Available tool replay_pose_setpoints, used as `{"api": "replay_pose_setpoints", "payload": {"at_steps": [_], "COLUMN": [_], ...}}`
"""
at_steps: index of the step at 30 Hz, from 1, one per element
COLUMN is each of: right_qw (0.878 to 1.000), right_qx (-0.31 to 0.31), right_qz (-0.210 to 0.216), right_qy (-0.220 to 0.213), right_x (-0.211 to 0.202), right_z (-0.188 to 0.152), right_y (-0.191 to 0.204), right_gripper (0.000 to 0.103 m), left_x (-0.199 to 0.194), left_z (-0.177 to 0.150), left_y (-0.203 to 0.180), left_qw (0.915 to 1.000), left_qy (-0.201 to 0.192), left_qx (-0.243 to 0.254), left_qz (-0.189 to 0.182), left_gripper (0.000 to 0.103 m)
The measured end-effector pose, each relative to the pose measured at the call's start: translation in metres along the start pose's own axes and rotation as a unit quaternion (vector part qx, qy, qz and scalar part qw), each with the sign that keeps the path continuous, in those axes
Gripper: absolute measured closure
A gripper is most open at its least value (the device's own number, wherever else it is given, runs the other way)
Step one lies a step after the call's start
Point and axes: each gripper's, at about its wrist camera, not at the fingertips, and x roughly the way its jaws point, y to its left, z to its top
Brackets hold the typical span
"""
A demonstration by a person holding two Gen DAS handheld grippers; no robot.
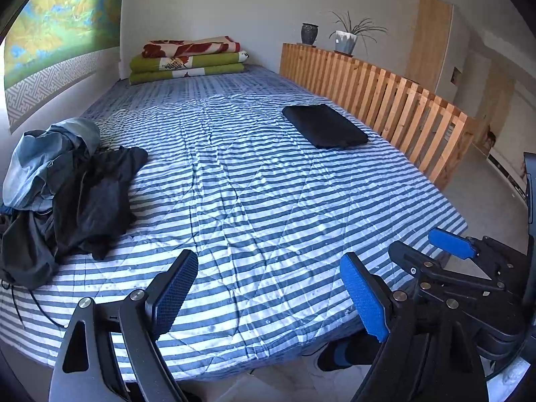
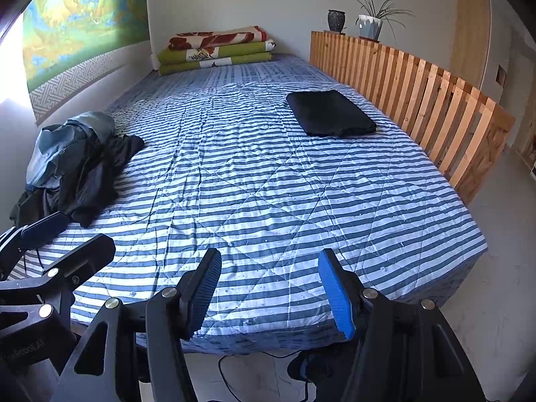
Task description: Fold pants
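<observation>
A heap of unfolded dark and grey-blue clothes (image 1: 73, 194) (image 2: 77, 164) lies at the left edge of the striped bed (image 1: 254, 201) (image 2: 268, 181). A folded black pair of pants (image 1: 323, 125) (image 2: 330, 112) rests flat on the far right side, near the wooden rail. My left gripper (image 1: 268, 284) hovers over the near edge of the bed, open wide, with nothing between its blue pads. My right gripper (image 2: 269, 284) hangs beside it to the right, also open and holding nothing. Each gripper shows in the other's view: the right gripper (image 1: 432, 251) and the left gripper (image 2: 67, 238).
Folded green and red blankets (image 1: 191, 58) are stacked at the head of the bed. A wooden slat rail (image 1: 385, 100) runs along the right side, with two plant pots (image 1: 345, 42) on top. A person's foot (image 1: 341, 355) and a cable (image 2: 234, 365) are on the floor below.
</observation>
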Motion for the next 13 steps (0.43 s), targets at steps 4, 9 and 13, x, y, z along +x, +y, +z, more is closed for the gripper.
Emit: {"api": "replay_pose_setpoints", "payload": {"at_steps": [4, 9, 13], "right_qw": [1.0, 1.0, 1.0], "right_qx": [-0.002, -0.007, -0.012], "right_qz": [0.002, 0.004, 0.006], "right_qy": [0.003, 0.005, 0.006], "right_x": [0.003, 0.006, 0.009], "right_z": [0.0, 0.001, 0.003], "right_y": [0.003, 0.007, 0.013], "right_gripper": [0.047, 0.047, 0.047], "left_x": [0.002, 0.006, 0.006], "left_z": [0.0, 0.0, -0.002], "left_y": [0.003, 0.01, 0.014], "left_qw": [0.9999, 0.9995, 0.9992], "left_qy": [0.003, 0.01, 0.006], "left_qx": [-0.007, -0.019, -0.017], "left_qz": [0.008, 0.023, 0.034], "left_gripper": [0.012, 0.011, 0.011]}}
